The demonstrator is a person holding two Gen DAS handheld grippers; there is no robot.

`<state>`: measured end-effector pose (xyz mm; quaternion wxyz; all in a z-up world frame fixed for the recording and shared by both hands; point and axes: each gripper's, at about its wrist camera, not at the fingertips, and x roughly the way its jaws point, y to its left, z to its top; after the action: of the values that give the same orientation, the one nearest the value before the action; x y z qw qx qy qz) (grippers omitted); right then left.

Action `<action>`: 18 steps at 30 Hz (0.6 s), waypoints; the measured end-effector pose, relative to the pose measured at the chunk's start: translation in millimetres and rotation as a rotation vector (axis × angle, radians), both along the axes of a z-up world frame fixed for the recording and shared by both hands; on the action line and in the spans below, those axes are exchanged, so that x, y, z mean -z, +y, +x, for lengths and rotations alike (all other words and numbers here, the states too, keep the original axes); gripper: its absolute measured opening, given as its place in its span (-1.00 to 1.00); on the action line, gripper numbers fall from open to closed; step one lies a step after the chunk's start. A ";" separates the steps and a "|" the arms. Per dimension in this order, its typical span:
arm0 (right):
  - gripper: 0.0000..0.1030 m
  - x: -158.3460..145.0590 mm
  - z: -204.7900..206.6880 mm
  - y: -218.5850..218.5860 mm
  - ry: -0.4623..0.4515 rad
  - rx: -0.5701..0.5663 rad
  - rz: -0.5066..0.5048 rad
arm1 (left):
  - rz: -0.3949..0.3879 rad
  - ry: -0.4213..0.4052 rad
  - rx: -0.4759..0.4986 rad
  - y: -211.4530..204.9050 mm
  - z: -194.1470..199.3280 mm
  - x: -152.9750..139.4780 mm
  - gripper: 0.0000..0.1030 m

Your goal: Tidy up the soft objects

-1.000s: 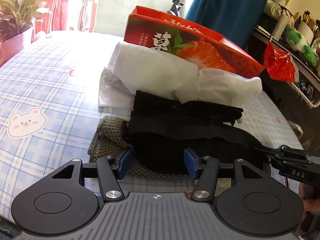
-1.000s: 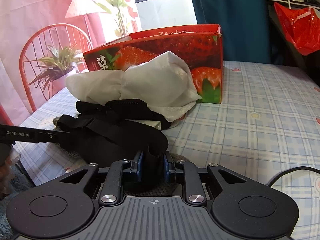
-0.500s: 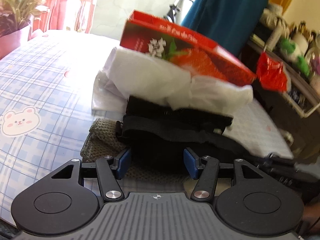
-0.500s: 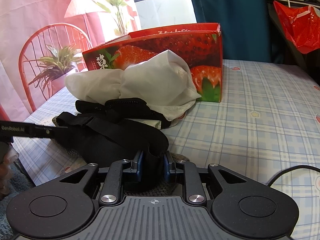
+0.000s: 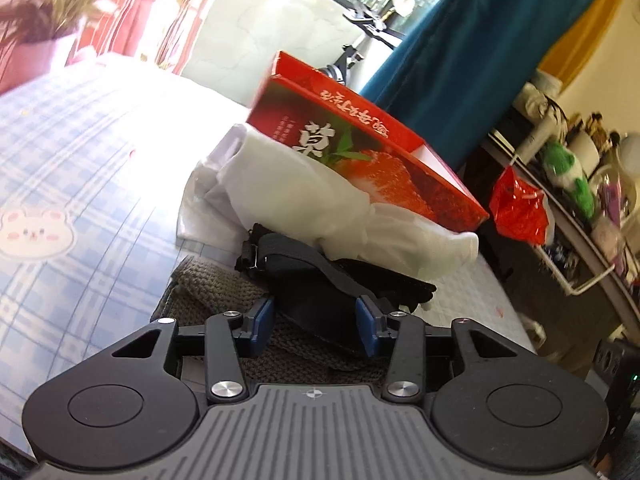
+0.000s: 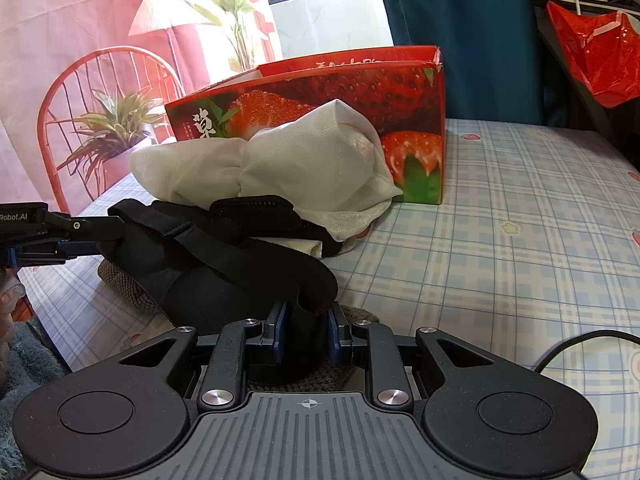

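Right hand-held gripper (image 6: pixel 306 334) is clamped on the black padded pouch (image 6: pixel 224 268). Left hand-held gripper (image 5: pixel 315 330) sits spread apart at its other end, maybe touching. Behind: grey knit cloth (image 5: pixel 208 292), white fabric (image 6: pixel 312 164), strawberry box (image 6: pixel 360 92) on the checked surface (image 6: pixel 520 220).

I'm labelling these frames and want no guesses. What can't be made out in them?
- Inside of the strawberry box: both views, hidden by its own walls.
- Knitted grey cloth: mostly covered by the black strapped item in both views.
- Left gripper: whether its open fingers touch the black item is unclear; in the right view the frame edge cuts it off.
- Shelf clutter: left view, blurred and small.
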<state>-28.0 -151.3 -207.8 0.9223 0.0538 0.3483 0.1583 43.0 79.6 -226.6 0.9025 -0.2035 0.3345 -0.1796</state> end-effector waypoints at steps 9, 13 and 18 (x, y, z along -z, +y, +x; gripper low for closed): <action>-0.61 0.8 0.6 -0.2 0.002 0.000 -0.001 | -0.074 0.090 0.013 2.5 7.5 14.0 -0.10; -0.61 0.8 0.6 0.0 0.002 0.000 -0.001 | -0.100 0.049 0.017 5.0 5.9 8.5 -0.10; -0.61 0.7 0.5 0.3 0.002 0.001 0.000 | -0.082 -0.016 0.015 1.7 9.7 -4.0 -0.10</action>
<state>-27.5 -151.0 -208.5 0.9221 0.0539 0.3493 0.1578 52.7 81.3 -222.6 0.8946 -0.2363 0.3213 -0.2016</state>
